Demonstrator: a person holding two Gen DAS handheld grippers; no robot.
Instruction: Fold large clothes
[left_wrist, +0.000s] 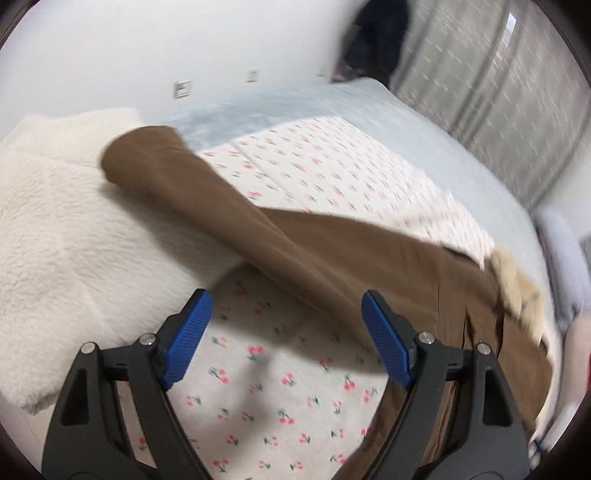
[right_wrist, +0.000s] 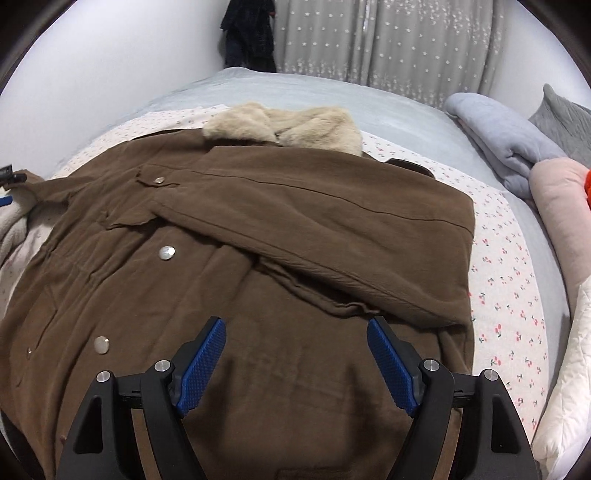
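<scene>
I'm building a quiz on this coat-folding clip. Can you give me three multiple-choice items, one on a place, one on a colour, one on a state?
1. Where does the folded sleeve lie?
A. Across the front of the brown coat
B. Hanging off the bed
C. Under the blue blanket

2. What colour is the fur collar?
A. Black
B. Beige
C. Red

3. How do the right tongs stand?
A. Shut on the collar
B. Shut on the sleeve
C. Open, holding nothing

Answers:
1. A: in the right wrist view the sleeve crosses the coat's chest.
2. B: the collar is pale beige against the brown cloth.
3. C: the blue pads stand wide apart with only coat fabric seen beyond them; the left tongs are open too, over the cherry-print sheet.
</scene>
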